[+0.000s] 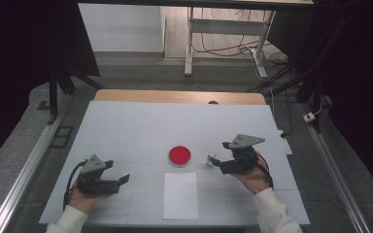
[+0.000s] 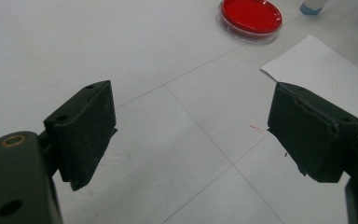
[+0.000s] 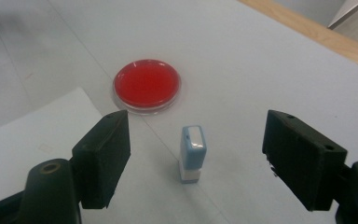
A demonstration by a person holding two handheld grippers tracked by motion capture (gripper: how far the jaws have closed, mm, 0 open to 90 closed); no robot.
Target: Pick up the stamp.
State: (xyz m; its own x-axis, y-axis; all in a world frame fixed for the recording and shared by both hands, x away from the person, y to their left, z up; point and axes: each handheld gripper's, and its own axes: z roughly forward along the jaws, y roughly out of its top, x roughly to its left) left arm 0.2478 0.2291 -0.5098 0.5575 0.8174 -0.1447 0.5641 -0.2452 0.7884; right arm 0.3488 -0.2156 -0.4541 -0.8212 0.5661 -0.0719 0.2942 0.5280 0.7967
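The right gripper stands wide open around the upright blue stamp, empty. Centre it, then close squarely on its sides. The left gripper idles open, empty.

In the left gripper view the stamp is cut off by the top edge, the paper by the right, partly behind a jaw.

The high view looks forward and down over the whole tabletop from the person's side. Each gripper view sits low and close, facing along its own jaws across the surface. All three share the red dish, the small stamp and the paper sheet.
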